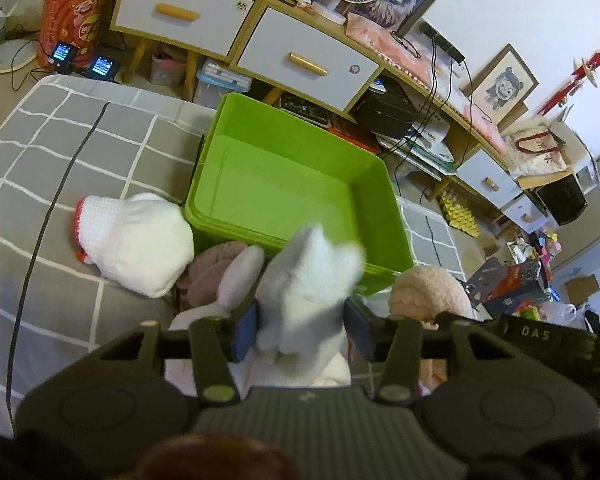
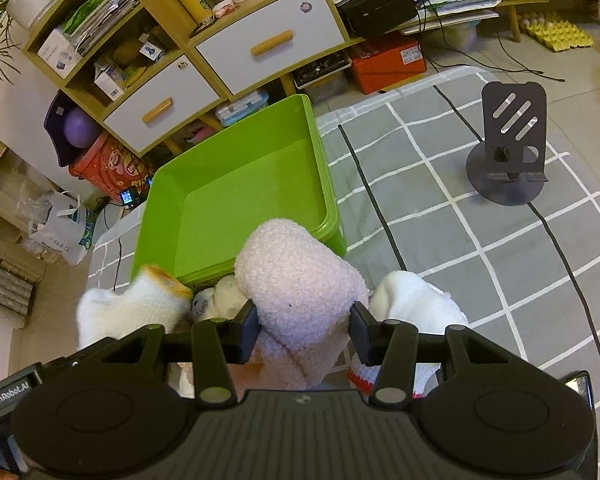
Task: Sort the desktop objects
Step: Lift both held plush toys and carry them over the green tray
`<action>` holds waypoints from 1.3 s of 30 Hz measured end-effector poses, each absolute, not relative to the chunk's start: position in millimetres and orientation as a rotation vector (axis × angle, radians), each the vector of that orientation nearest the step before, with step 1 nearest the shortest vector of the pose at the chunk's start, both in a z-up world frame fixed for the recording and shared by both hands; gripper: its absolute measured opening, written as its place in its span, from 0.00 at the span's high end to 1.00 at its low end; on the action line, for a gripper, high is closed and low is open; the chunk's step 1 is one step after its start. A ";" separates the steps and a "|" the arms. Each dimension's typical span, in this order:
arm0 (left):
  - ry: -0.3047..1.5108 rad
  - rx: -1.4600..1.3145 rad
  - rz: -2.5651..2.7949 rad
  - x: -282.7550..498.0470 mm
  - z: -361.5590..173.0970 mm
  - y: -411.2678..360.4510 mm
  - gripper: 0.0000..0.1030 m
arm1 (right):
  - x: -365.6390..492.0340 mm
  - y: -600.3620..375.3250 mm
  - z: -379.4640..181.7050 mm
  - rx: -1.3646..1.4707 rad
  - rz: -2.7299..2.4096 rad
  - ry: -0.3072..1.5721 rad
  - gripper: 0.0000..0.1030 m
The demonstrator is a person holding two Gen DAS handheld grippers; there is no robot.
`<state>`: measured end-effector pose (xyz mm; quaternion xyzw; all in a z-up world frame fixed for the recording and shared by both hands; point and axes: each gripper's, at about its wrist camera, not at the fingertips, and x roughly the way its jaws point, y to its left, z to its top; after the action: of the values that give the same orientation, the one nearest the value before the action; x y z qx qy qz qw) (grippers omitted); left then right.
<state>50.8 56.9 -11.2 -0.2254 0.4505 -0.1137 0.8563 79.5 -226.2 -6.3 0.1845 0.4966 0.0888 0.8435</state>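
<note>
- Gripping a pale grey-white sock (image 1: pixel 308 276) between the jaws of the left gripper (image 1: pixel 300 330), closed on it low down, with its loose top blurred and flopping toward the green bin (image 1: pixel 296 152)
- Pinching a fluffy pink sock (image 2: pixel 300 276) in the right gripper (image 2: pixel 305 330), jaws pressed into its sides, bulk bulging up above them
- Holding both socks just short of the near rim of the green bin, which is lying bare inside on the grey checked cloth (image 1: pixel 60 140)
- Leaving other soft things near that rim: a white knit sock with a red cuff (image 1: pixel 132 240), a mauve one (image 1: pixel 216 268), and in the right view a white sock with an orange cuff (image 2: pixel 140 304)
- Judging the step as carrying both socks over the rim to drop them in
- Risking a snag of the dangling grey-white top on the rim, dragging the sock out of the jaws
- Risking a release too early, landing the pink sock back on the pile
- Risking a bump between the two grippers, working so near each other
- Risking a nudge to the light bin, sliding it on the cloth
</note>
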 end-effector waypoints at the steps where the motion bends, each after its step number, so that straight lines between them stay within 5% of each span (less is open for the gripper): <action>1: 0.943 -0.468 -0.237 50.7 -10.7 56.7 0.43 | 80.0 -226.4 -6.9 0.390 0.187 1.052 0.53; 5: 0.910 -0.429 -0.240 48.5 -2.2 53.2 0.33 | 80.9 -227.9 -8.9 0.393 0.182 1.057 0.53; 13: 0.874 -0.340 -0.287 45.2 5.6 37.0 0.34 | 81.0 -227.2 -10.8 0.392 0.179 1.066 0.53; 25: 0.890 -0.264 -0.257 46.6 -2.1 30.7 0.74 | 79.8 -228.1 -12.6 0.396 0.171 1.070 0.53; 39: 0.746 -0.433 -0.309 49.5 19.3 38.8 0.77 | 81.4 -231.5 10.2 0.447 0.182 0.979 0.53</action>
<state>49.5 38.8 19.3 -0.2091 0.3600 -0.1492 0.8969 81.4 -231.5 10.2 0.2126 0.4655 0.0867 0.8548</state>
